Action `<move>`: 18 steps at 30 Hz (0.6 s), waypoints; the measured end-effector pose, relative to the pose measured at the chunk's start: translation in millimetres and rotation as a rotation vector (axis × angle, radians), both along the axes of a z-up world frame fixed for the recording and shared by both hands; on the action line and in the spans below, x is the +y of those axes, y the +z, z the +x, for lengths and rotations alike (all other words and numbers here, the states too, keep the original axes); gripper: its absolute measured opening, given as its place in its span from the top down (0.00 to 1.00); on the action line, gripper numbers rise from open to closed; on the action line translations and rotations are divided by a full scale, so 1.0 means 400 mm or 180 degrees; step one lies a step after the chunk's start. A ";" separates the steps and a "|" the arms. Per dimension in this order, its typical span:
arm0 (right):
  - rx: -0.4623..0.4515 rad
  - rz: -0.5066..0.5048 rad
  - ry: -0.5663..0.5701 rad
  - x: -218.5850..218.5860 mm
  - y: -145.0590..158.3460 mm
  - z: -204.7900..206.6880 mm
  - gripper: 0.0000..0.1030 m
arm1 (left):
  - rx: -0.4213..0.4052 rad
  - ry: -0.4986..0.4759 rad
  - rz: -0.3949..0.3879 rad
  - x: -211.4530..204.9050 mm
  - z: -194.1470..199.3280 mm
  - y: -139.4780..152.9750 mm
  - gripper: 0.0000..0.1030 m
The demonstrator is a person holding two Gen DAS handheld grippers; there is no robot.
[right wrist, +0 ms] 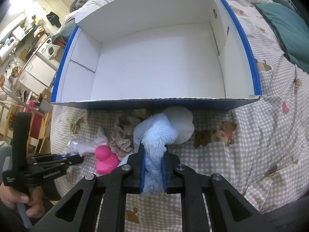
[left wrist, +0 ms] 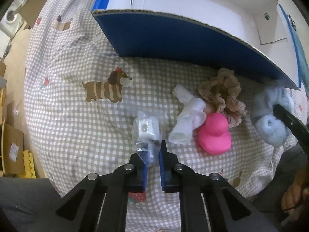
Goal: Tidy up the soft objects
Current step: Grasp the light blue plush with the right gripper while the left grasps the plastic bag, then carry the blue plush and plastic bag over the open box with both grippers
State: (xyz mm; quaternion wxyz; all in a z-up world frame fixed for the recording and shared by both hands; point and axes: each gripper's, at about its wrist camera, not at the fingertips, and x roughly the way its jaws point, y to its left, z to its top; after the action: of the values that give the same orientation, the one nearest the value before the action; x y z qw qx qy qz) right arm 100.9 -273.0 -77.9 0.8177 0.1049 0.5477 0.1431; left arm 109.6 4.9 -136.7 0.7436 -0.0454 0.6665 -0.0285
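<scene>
My left gripper (left wrist: 152, 152) points down at the bed and is shut on the lower end of a clear plastic packet (left wrist: 146, 131) with a white roll inside. To its right lie a white rolled cloth (left wrist: 188, 119), a pink rubber duck (left wrist: 214, 135) and a beige lace scrunchie (left wrist: 224, 96). My right gripper (right wrist: 154, 150) is shut on a fluffy light-blue plush (right wrist: 156, 135), held just in front of the near wall of the blue box (right wrist: 154, 104). The box's white inside holds nothing. In the right wrist view the duck (right wrist: 105, 159) and the left gripper (right wrist: 77, 159) show at lower left.
A checked bedspread (left wrist: 77, 77) with dog prints covers the bed. A teal cushion (right wrist: 285, 29) lies at the far right. Cardboard boxes (left wrist: 11, 145) stand on the floor to the left, and a washing machine (right wrist: 51, 49) is farther back. A hand (right wrist: 29, 203) grips the left handle.
</scene>
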 end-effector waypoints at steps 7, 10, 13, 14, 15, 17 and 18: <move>-0.0016 -0.0039 -0.0054 0.006 -0.010 -0.002 0.85 | -0.0128 -0.0024 -0.0019 0.037 -0.039 0.065 0.93; -0.0075 -0.0032 -0.0058 0.003 0.002 -0.012 0.85 | -0.0242 0.0023 0.0083 0.036 -0.065 0.093 0.94; -0.0111 -0.0008 -0.0070 -0.002 0.011 -0.021 0.85 | -0.0405 0.0127 0.0314 0.059 -0.074 0.117 0.94; -0.0116 -0.0010 -0.0070 -0.002 0.013 -0.023 0.85 | -0.0530 0.0177 0.0490 0.071 -0.079 0.133 0.94; -0.0124 -0.0025 -0.0069 -0.002 0.013 -0.026 0.85 | -0.0579 0.0209 0.0526 0.070 -0.084 0.145 0.94; -0.0141 -0.0068 -0.0066 0.001 0.013 -0.031 0.85 | -0.0664 0.0298 0.0512 0.094 -0.092 0.166 0.94; -0.0144 -0.0071 -0.0061 0.004 0.014 -0.030 0.85 | -0.0688 0.0315 0.0517 0.098 -0.094 0.168 0.94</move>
State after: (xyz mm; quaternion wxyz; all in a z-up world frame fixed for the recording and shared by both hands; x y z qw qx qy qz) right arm 88.8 -271.3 -72.2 0.8323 0.0977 0.5296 0.1315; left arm 72.2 44.2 -69.3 0.8127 -0.0145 0.5796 0.0575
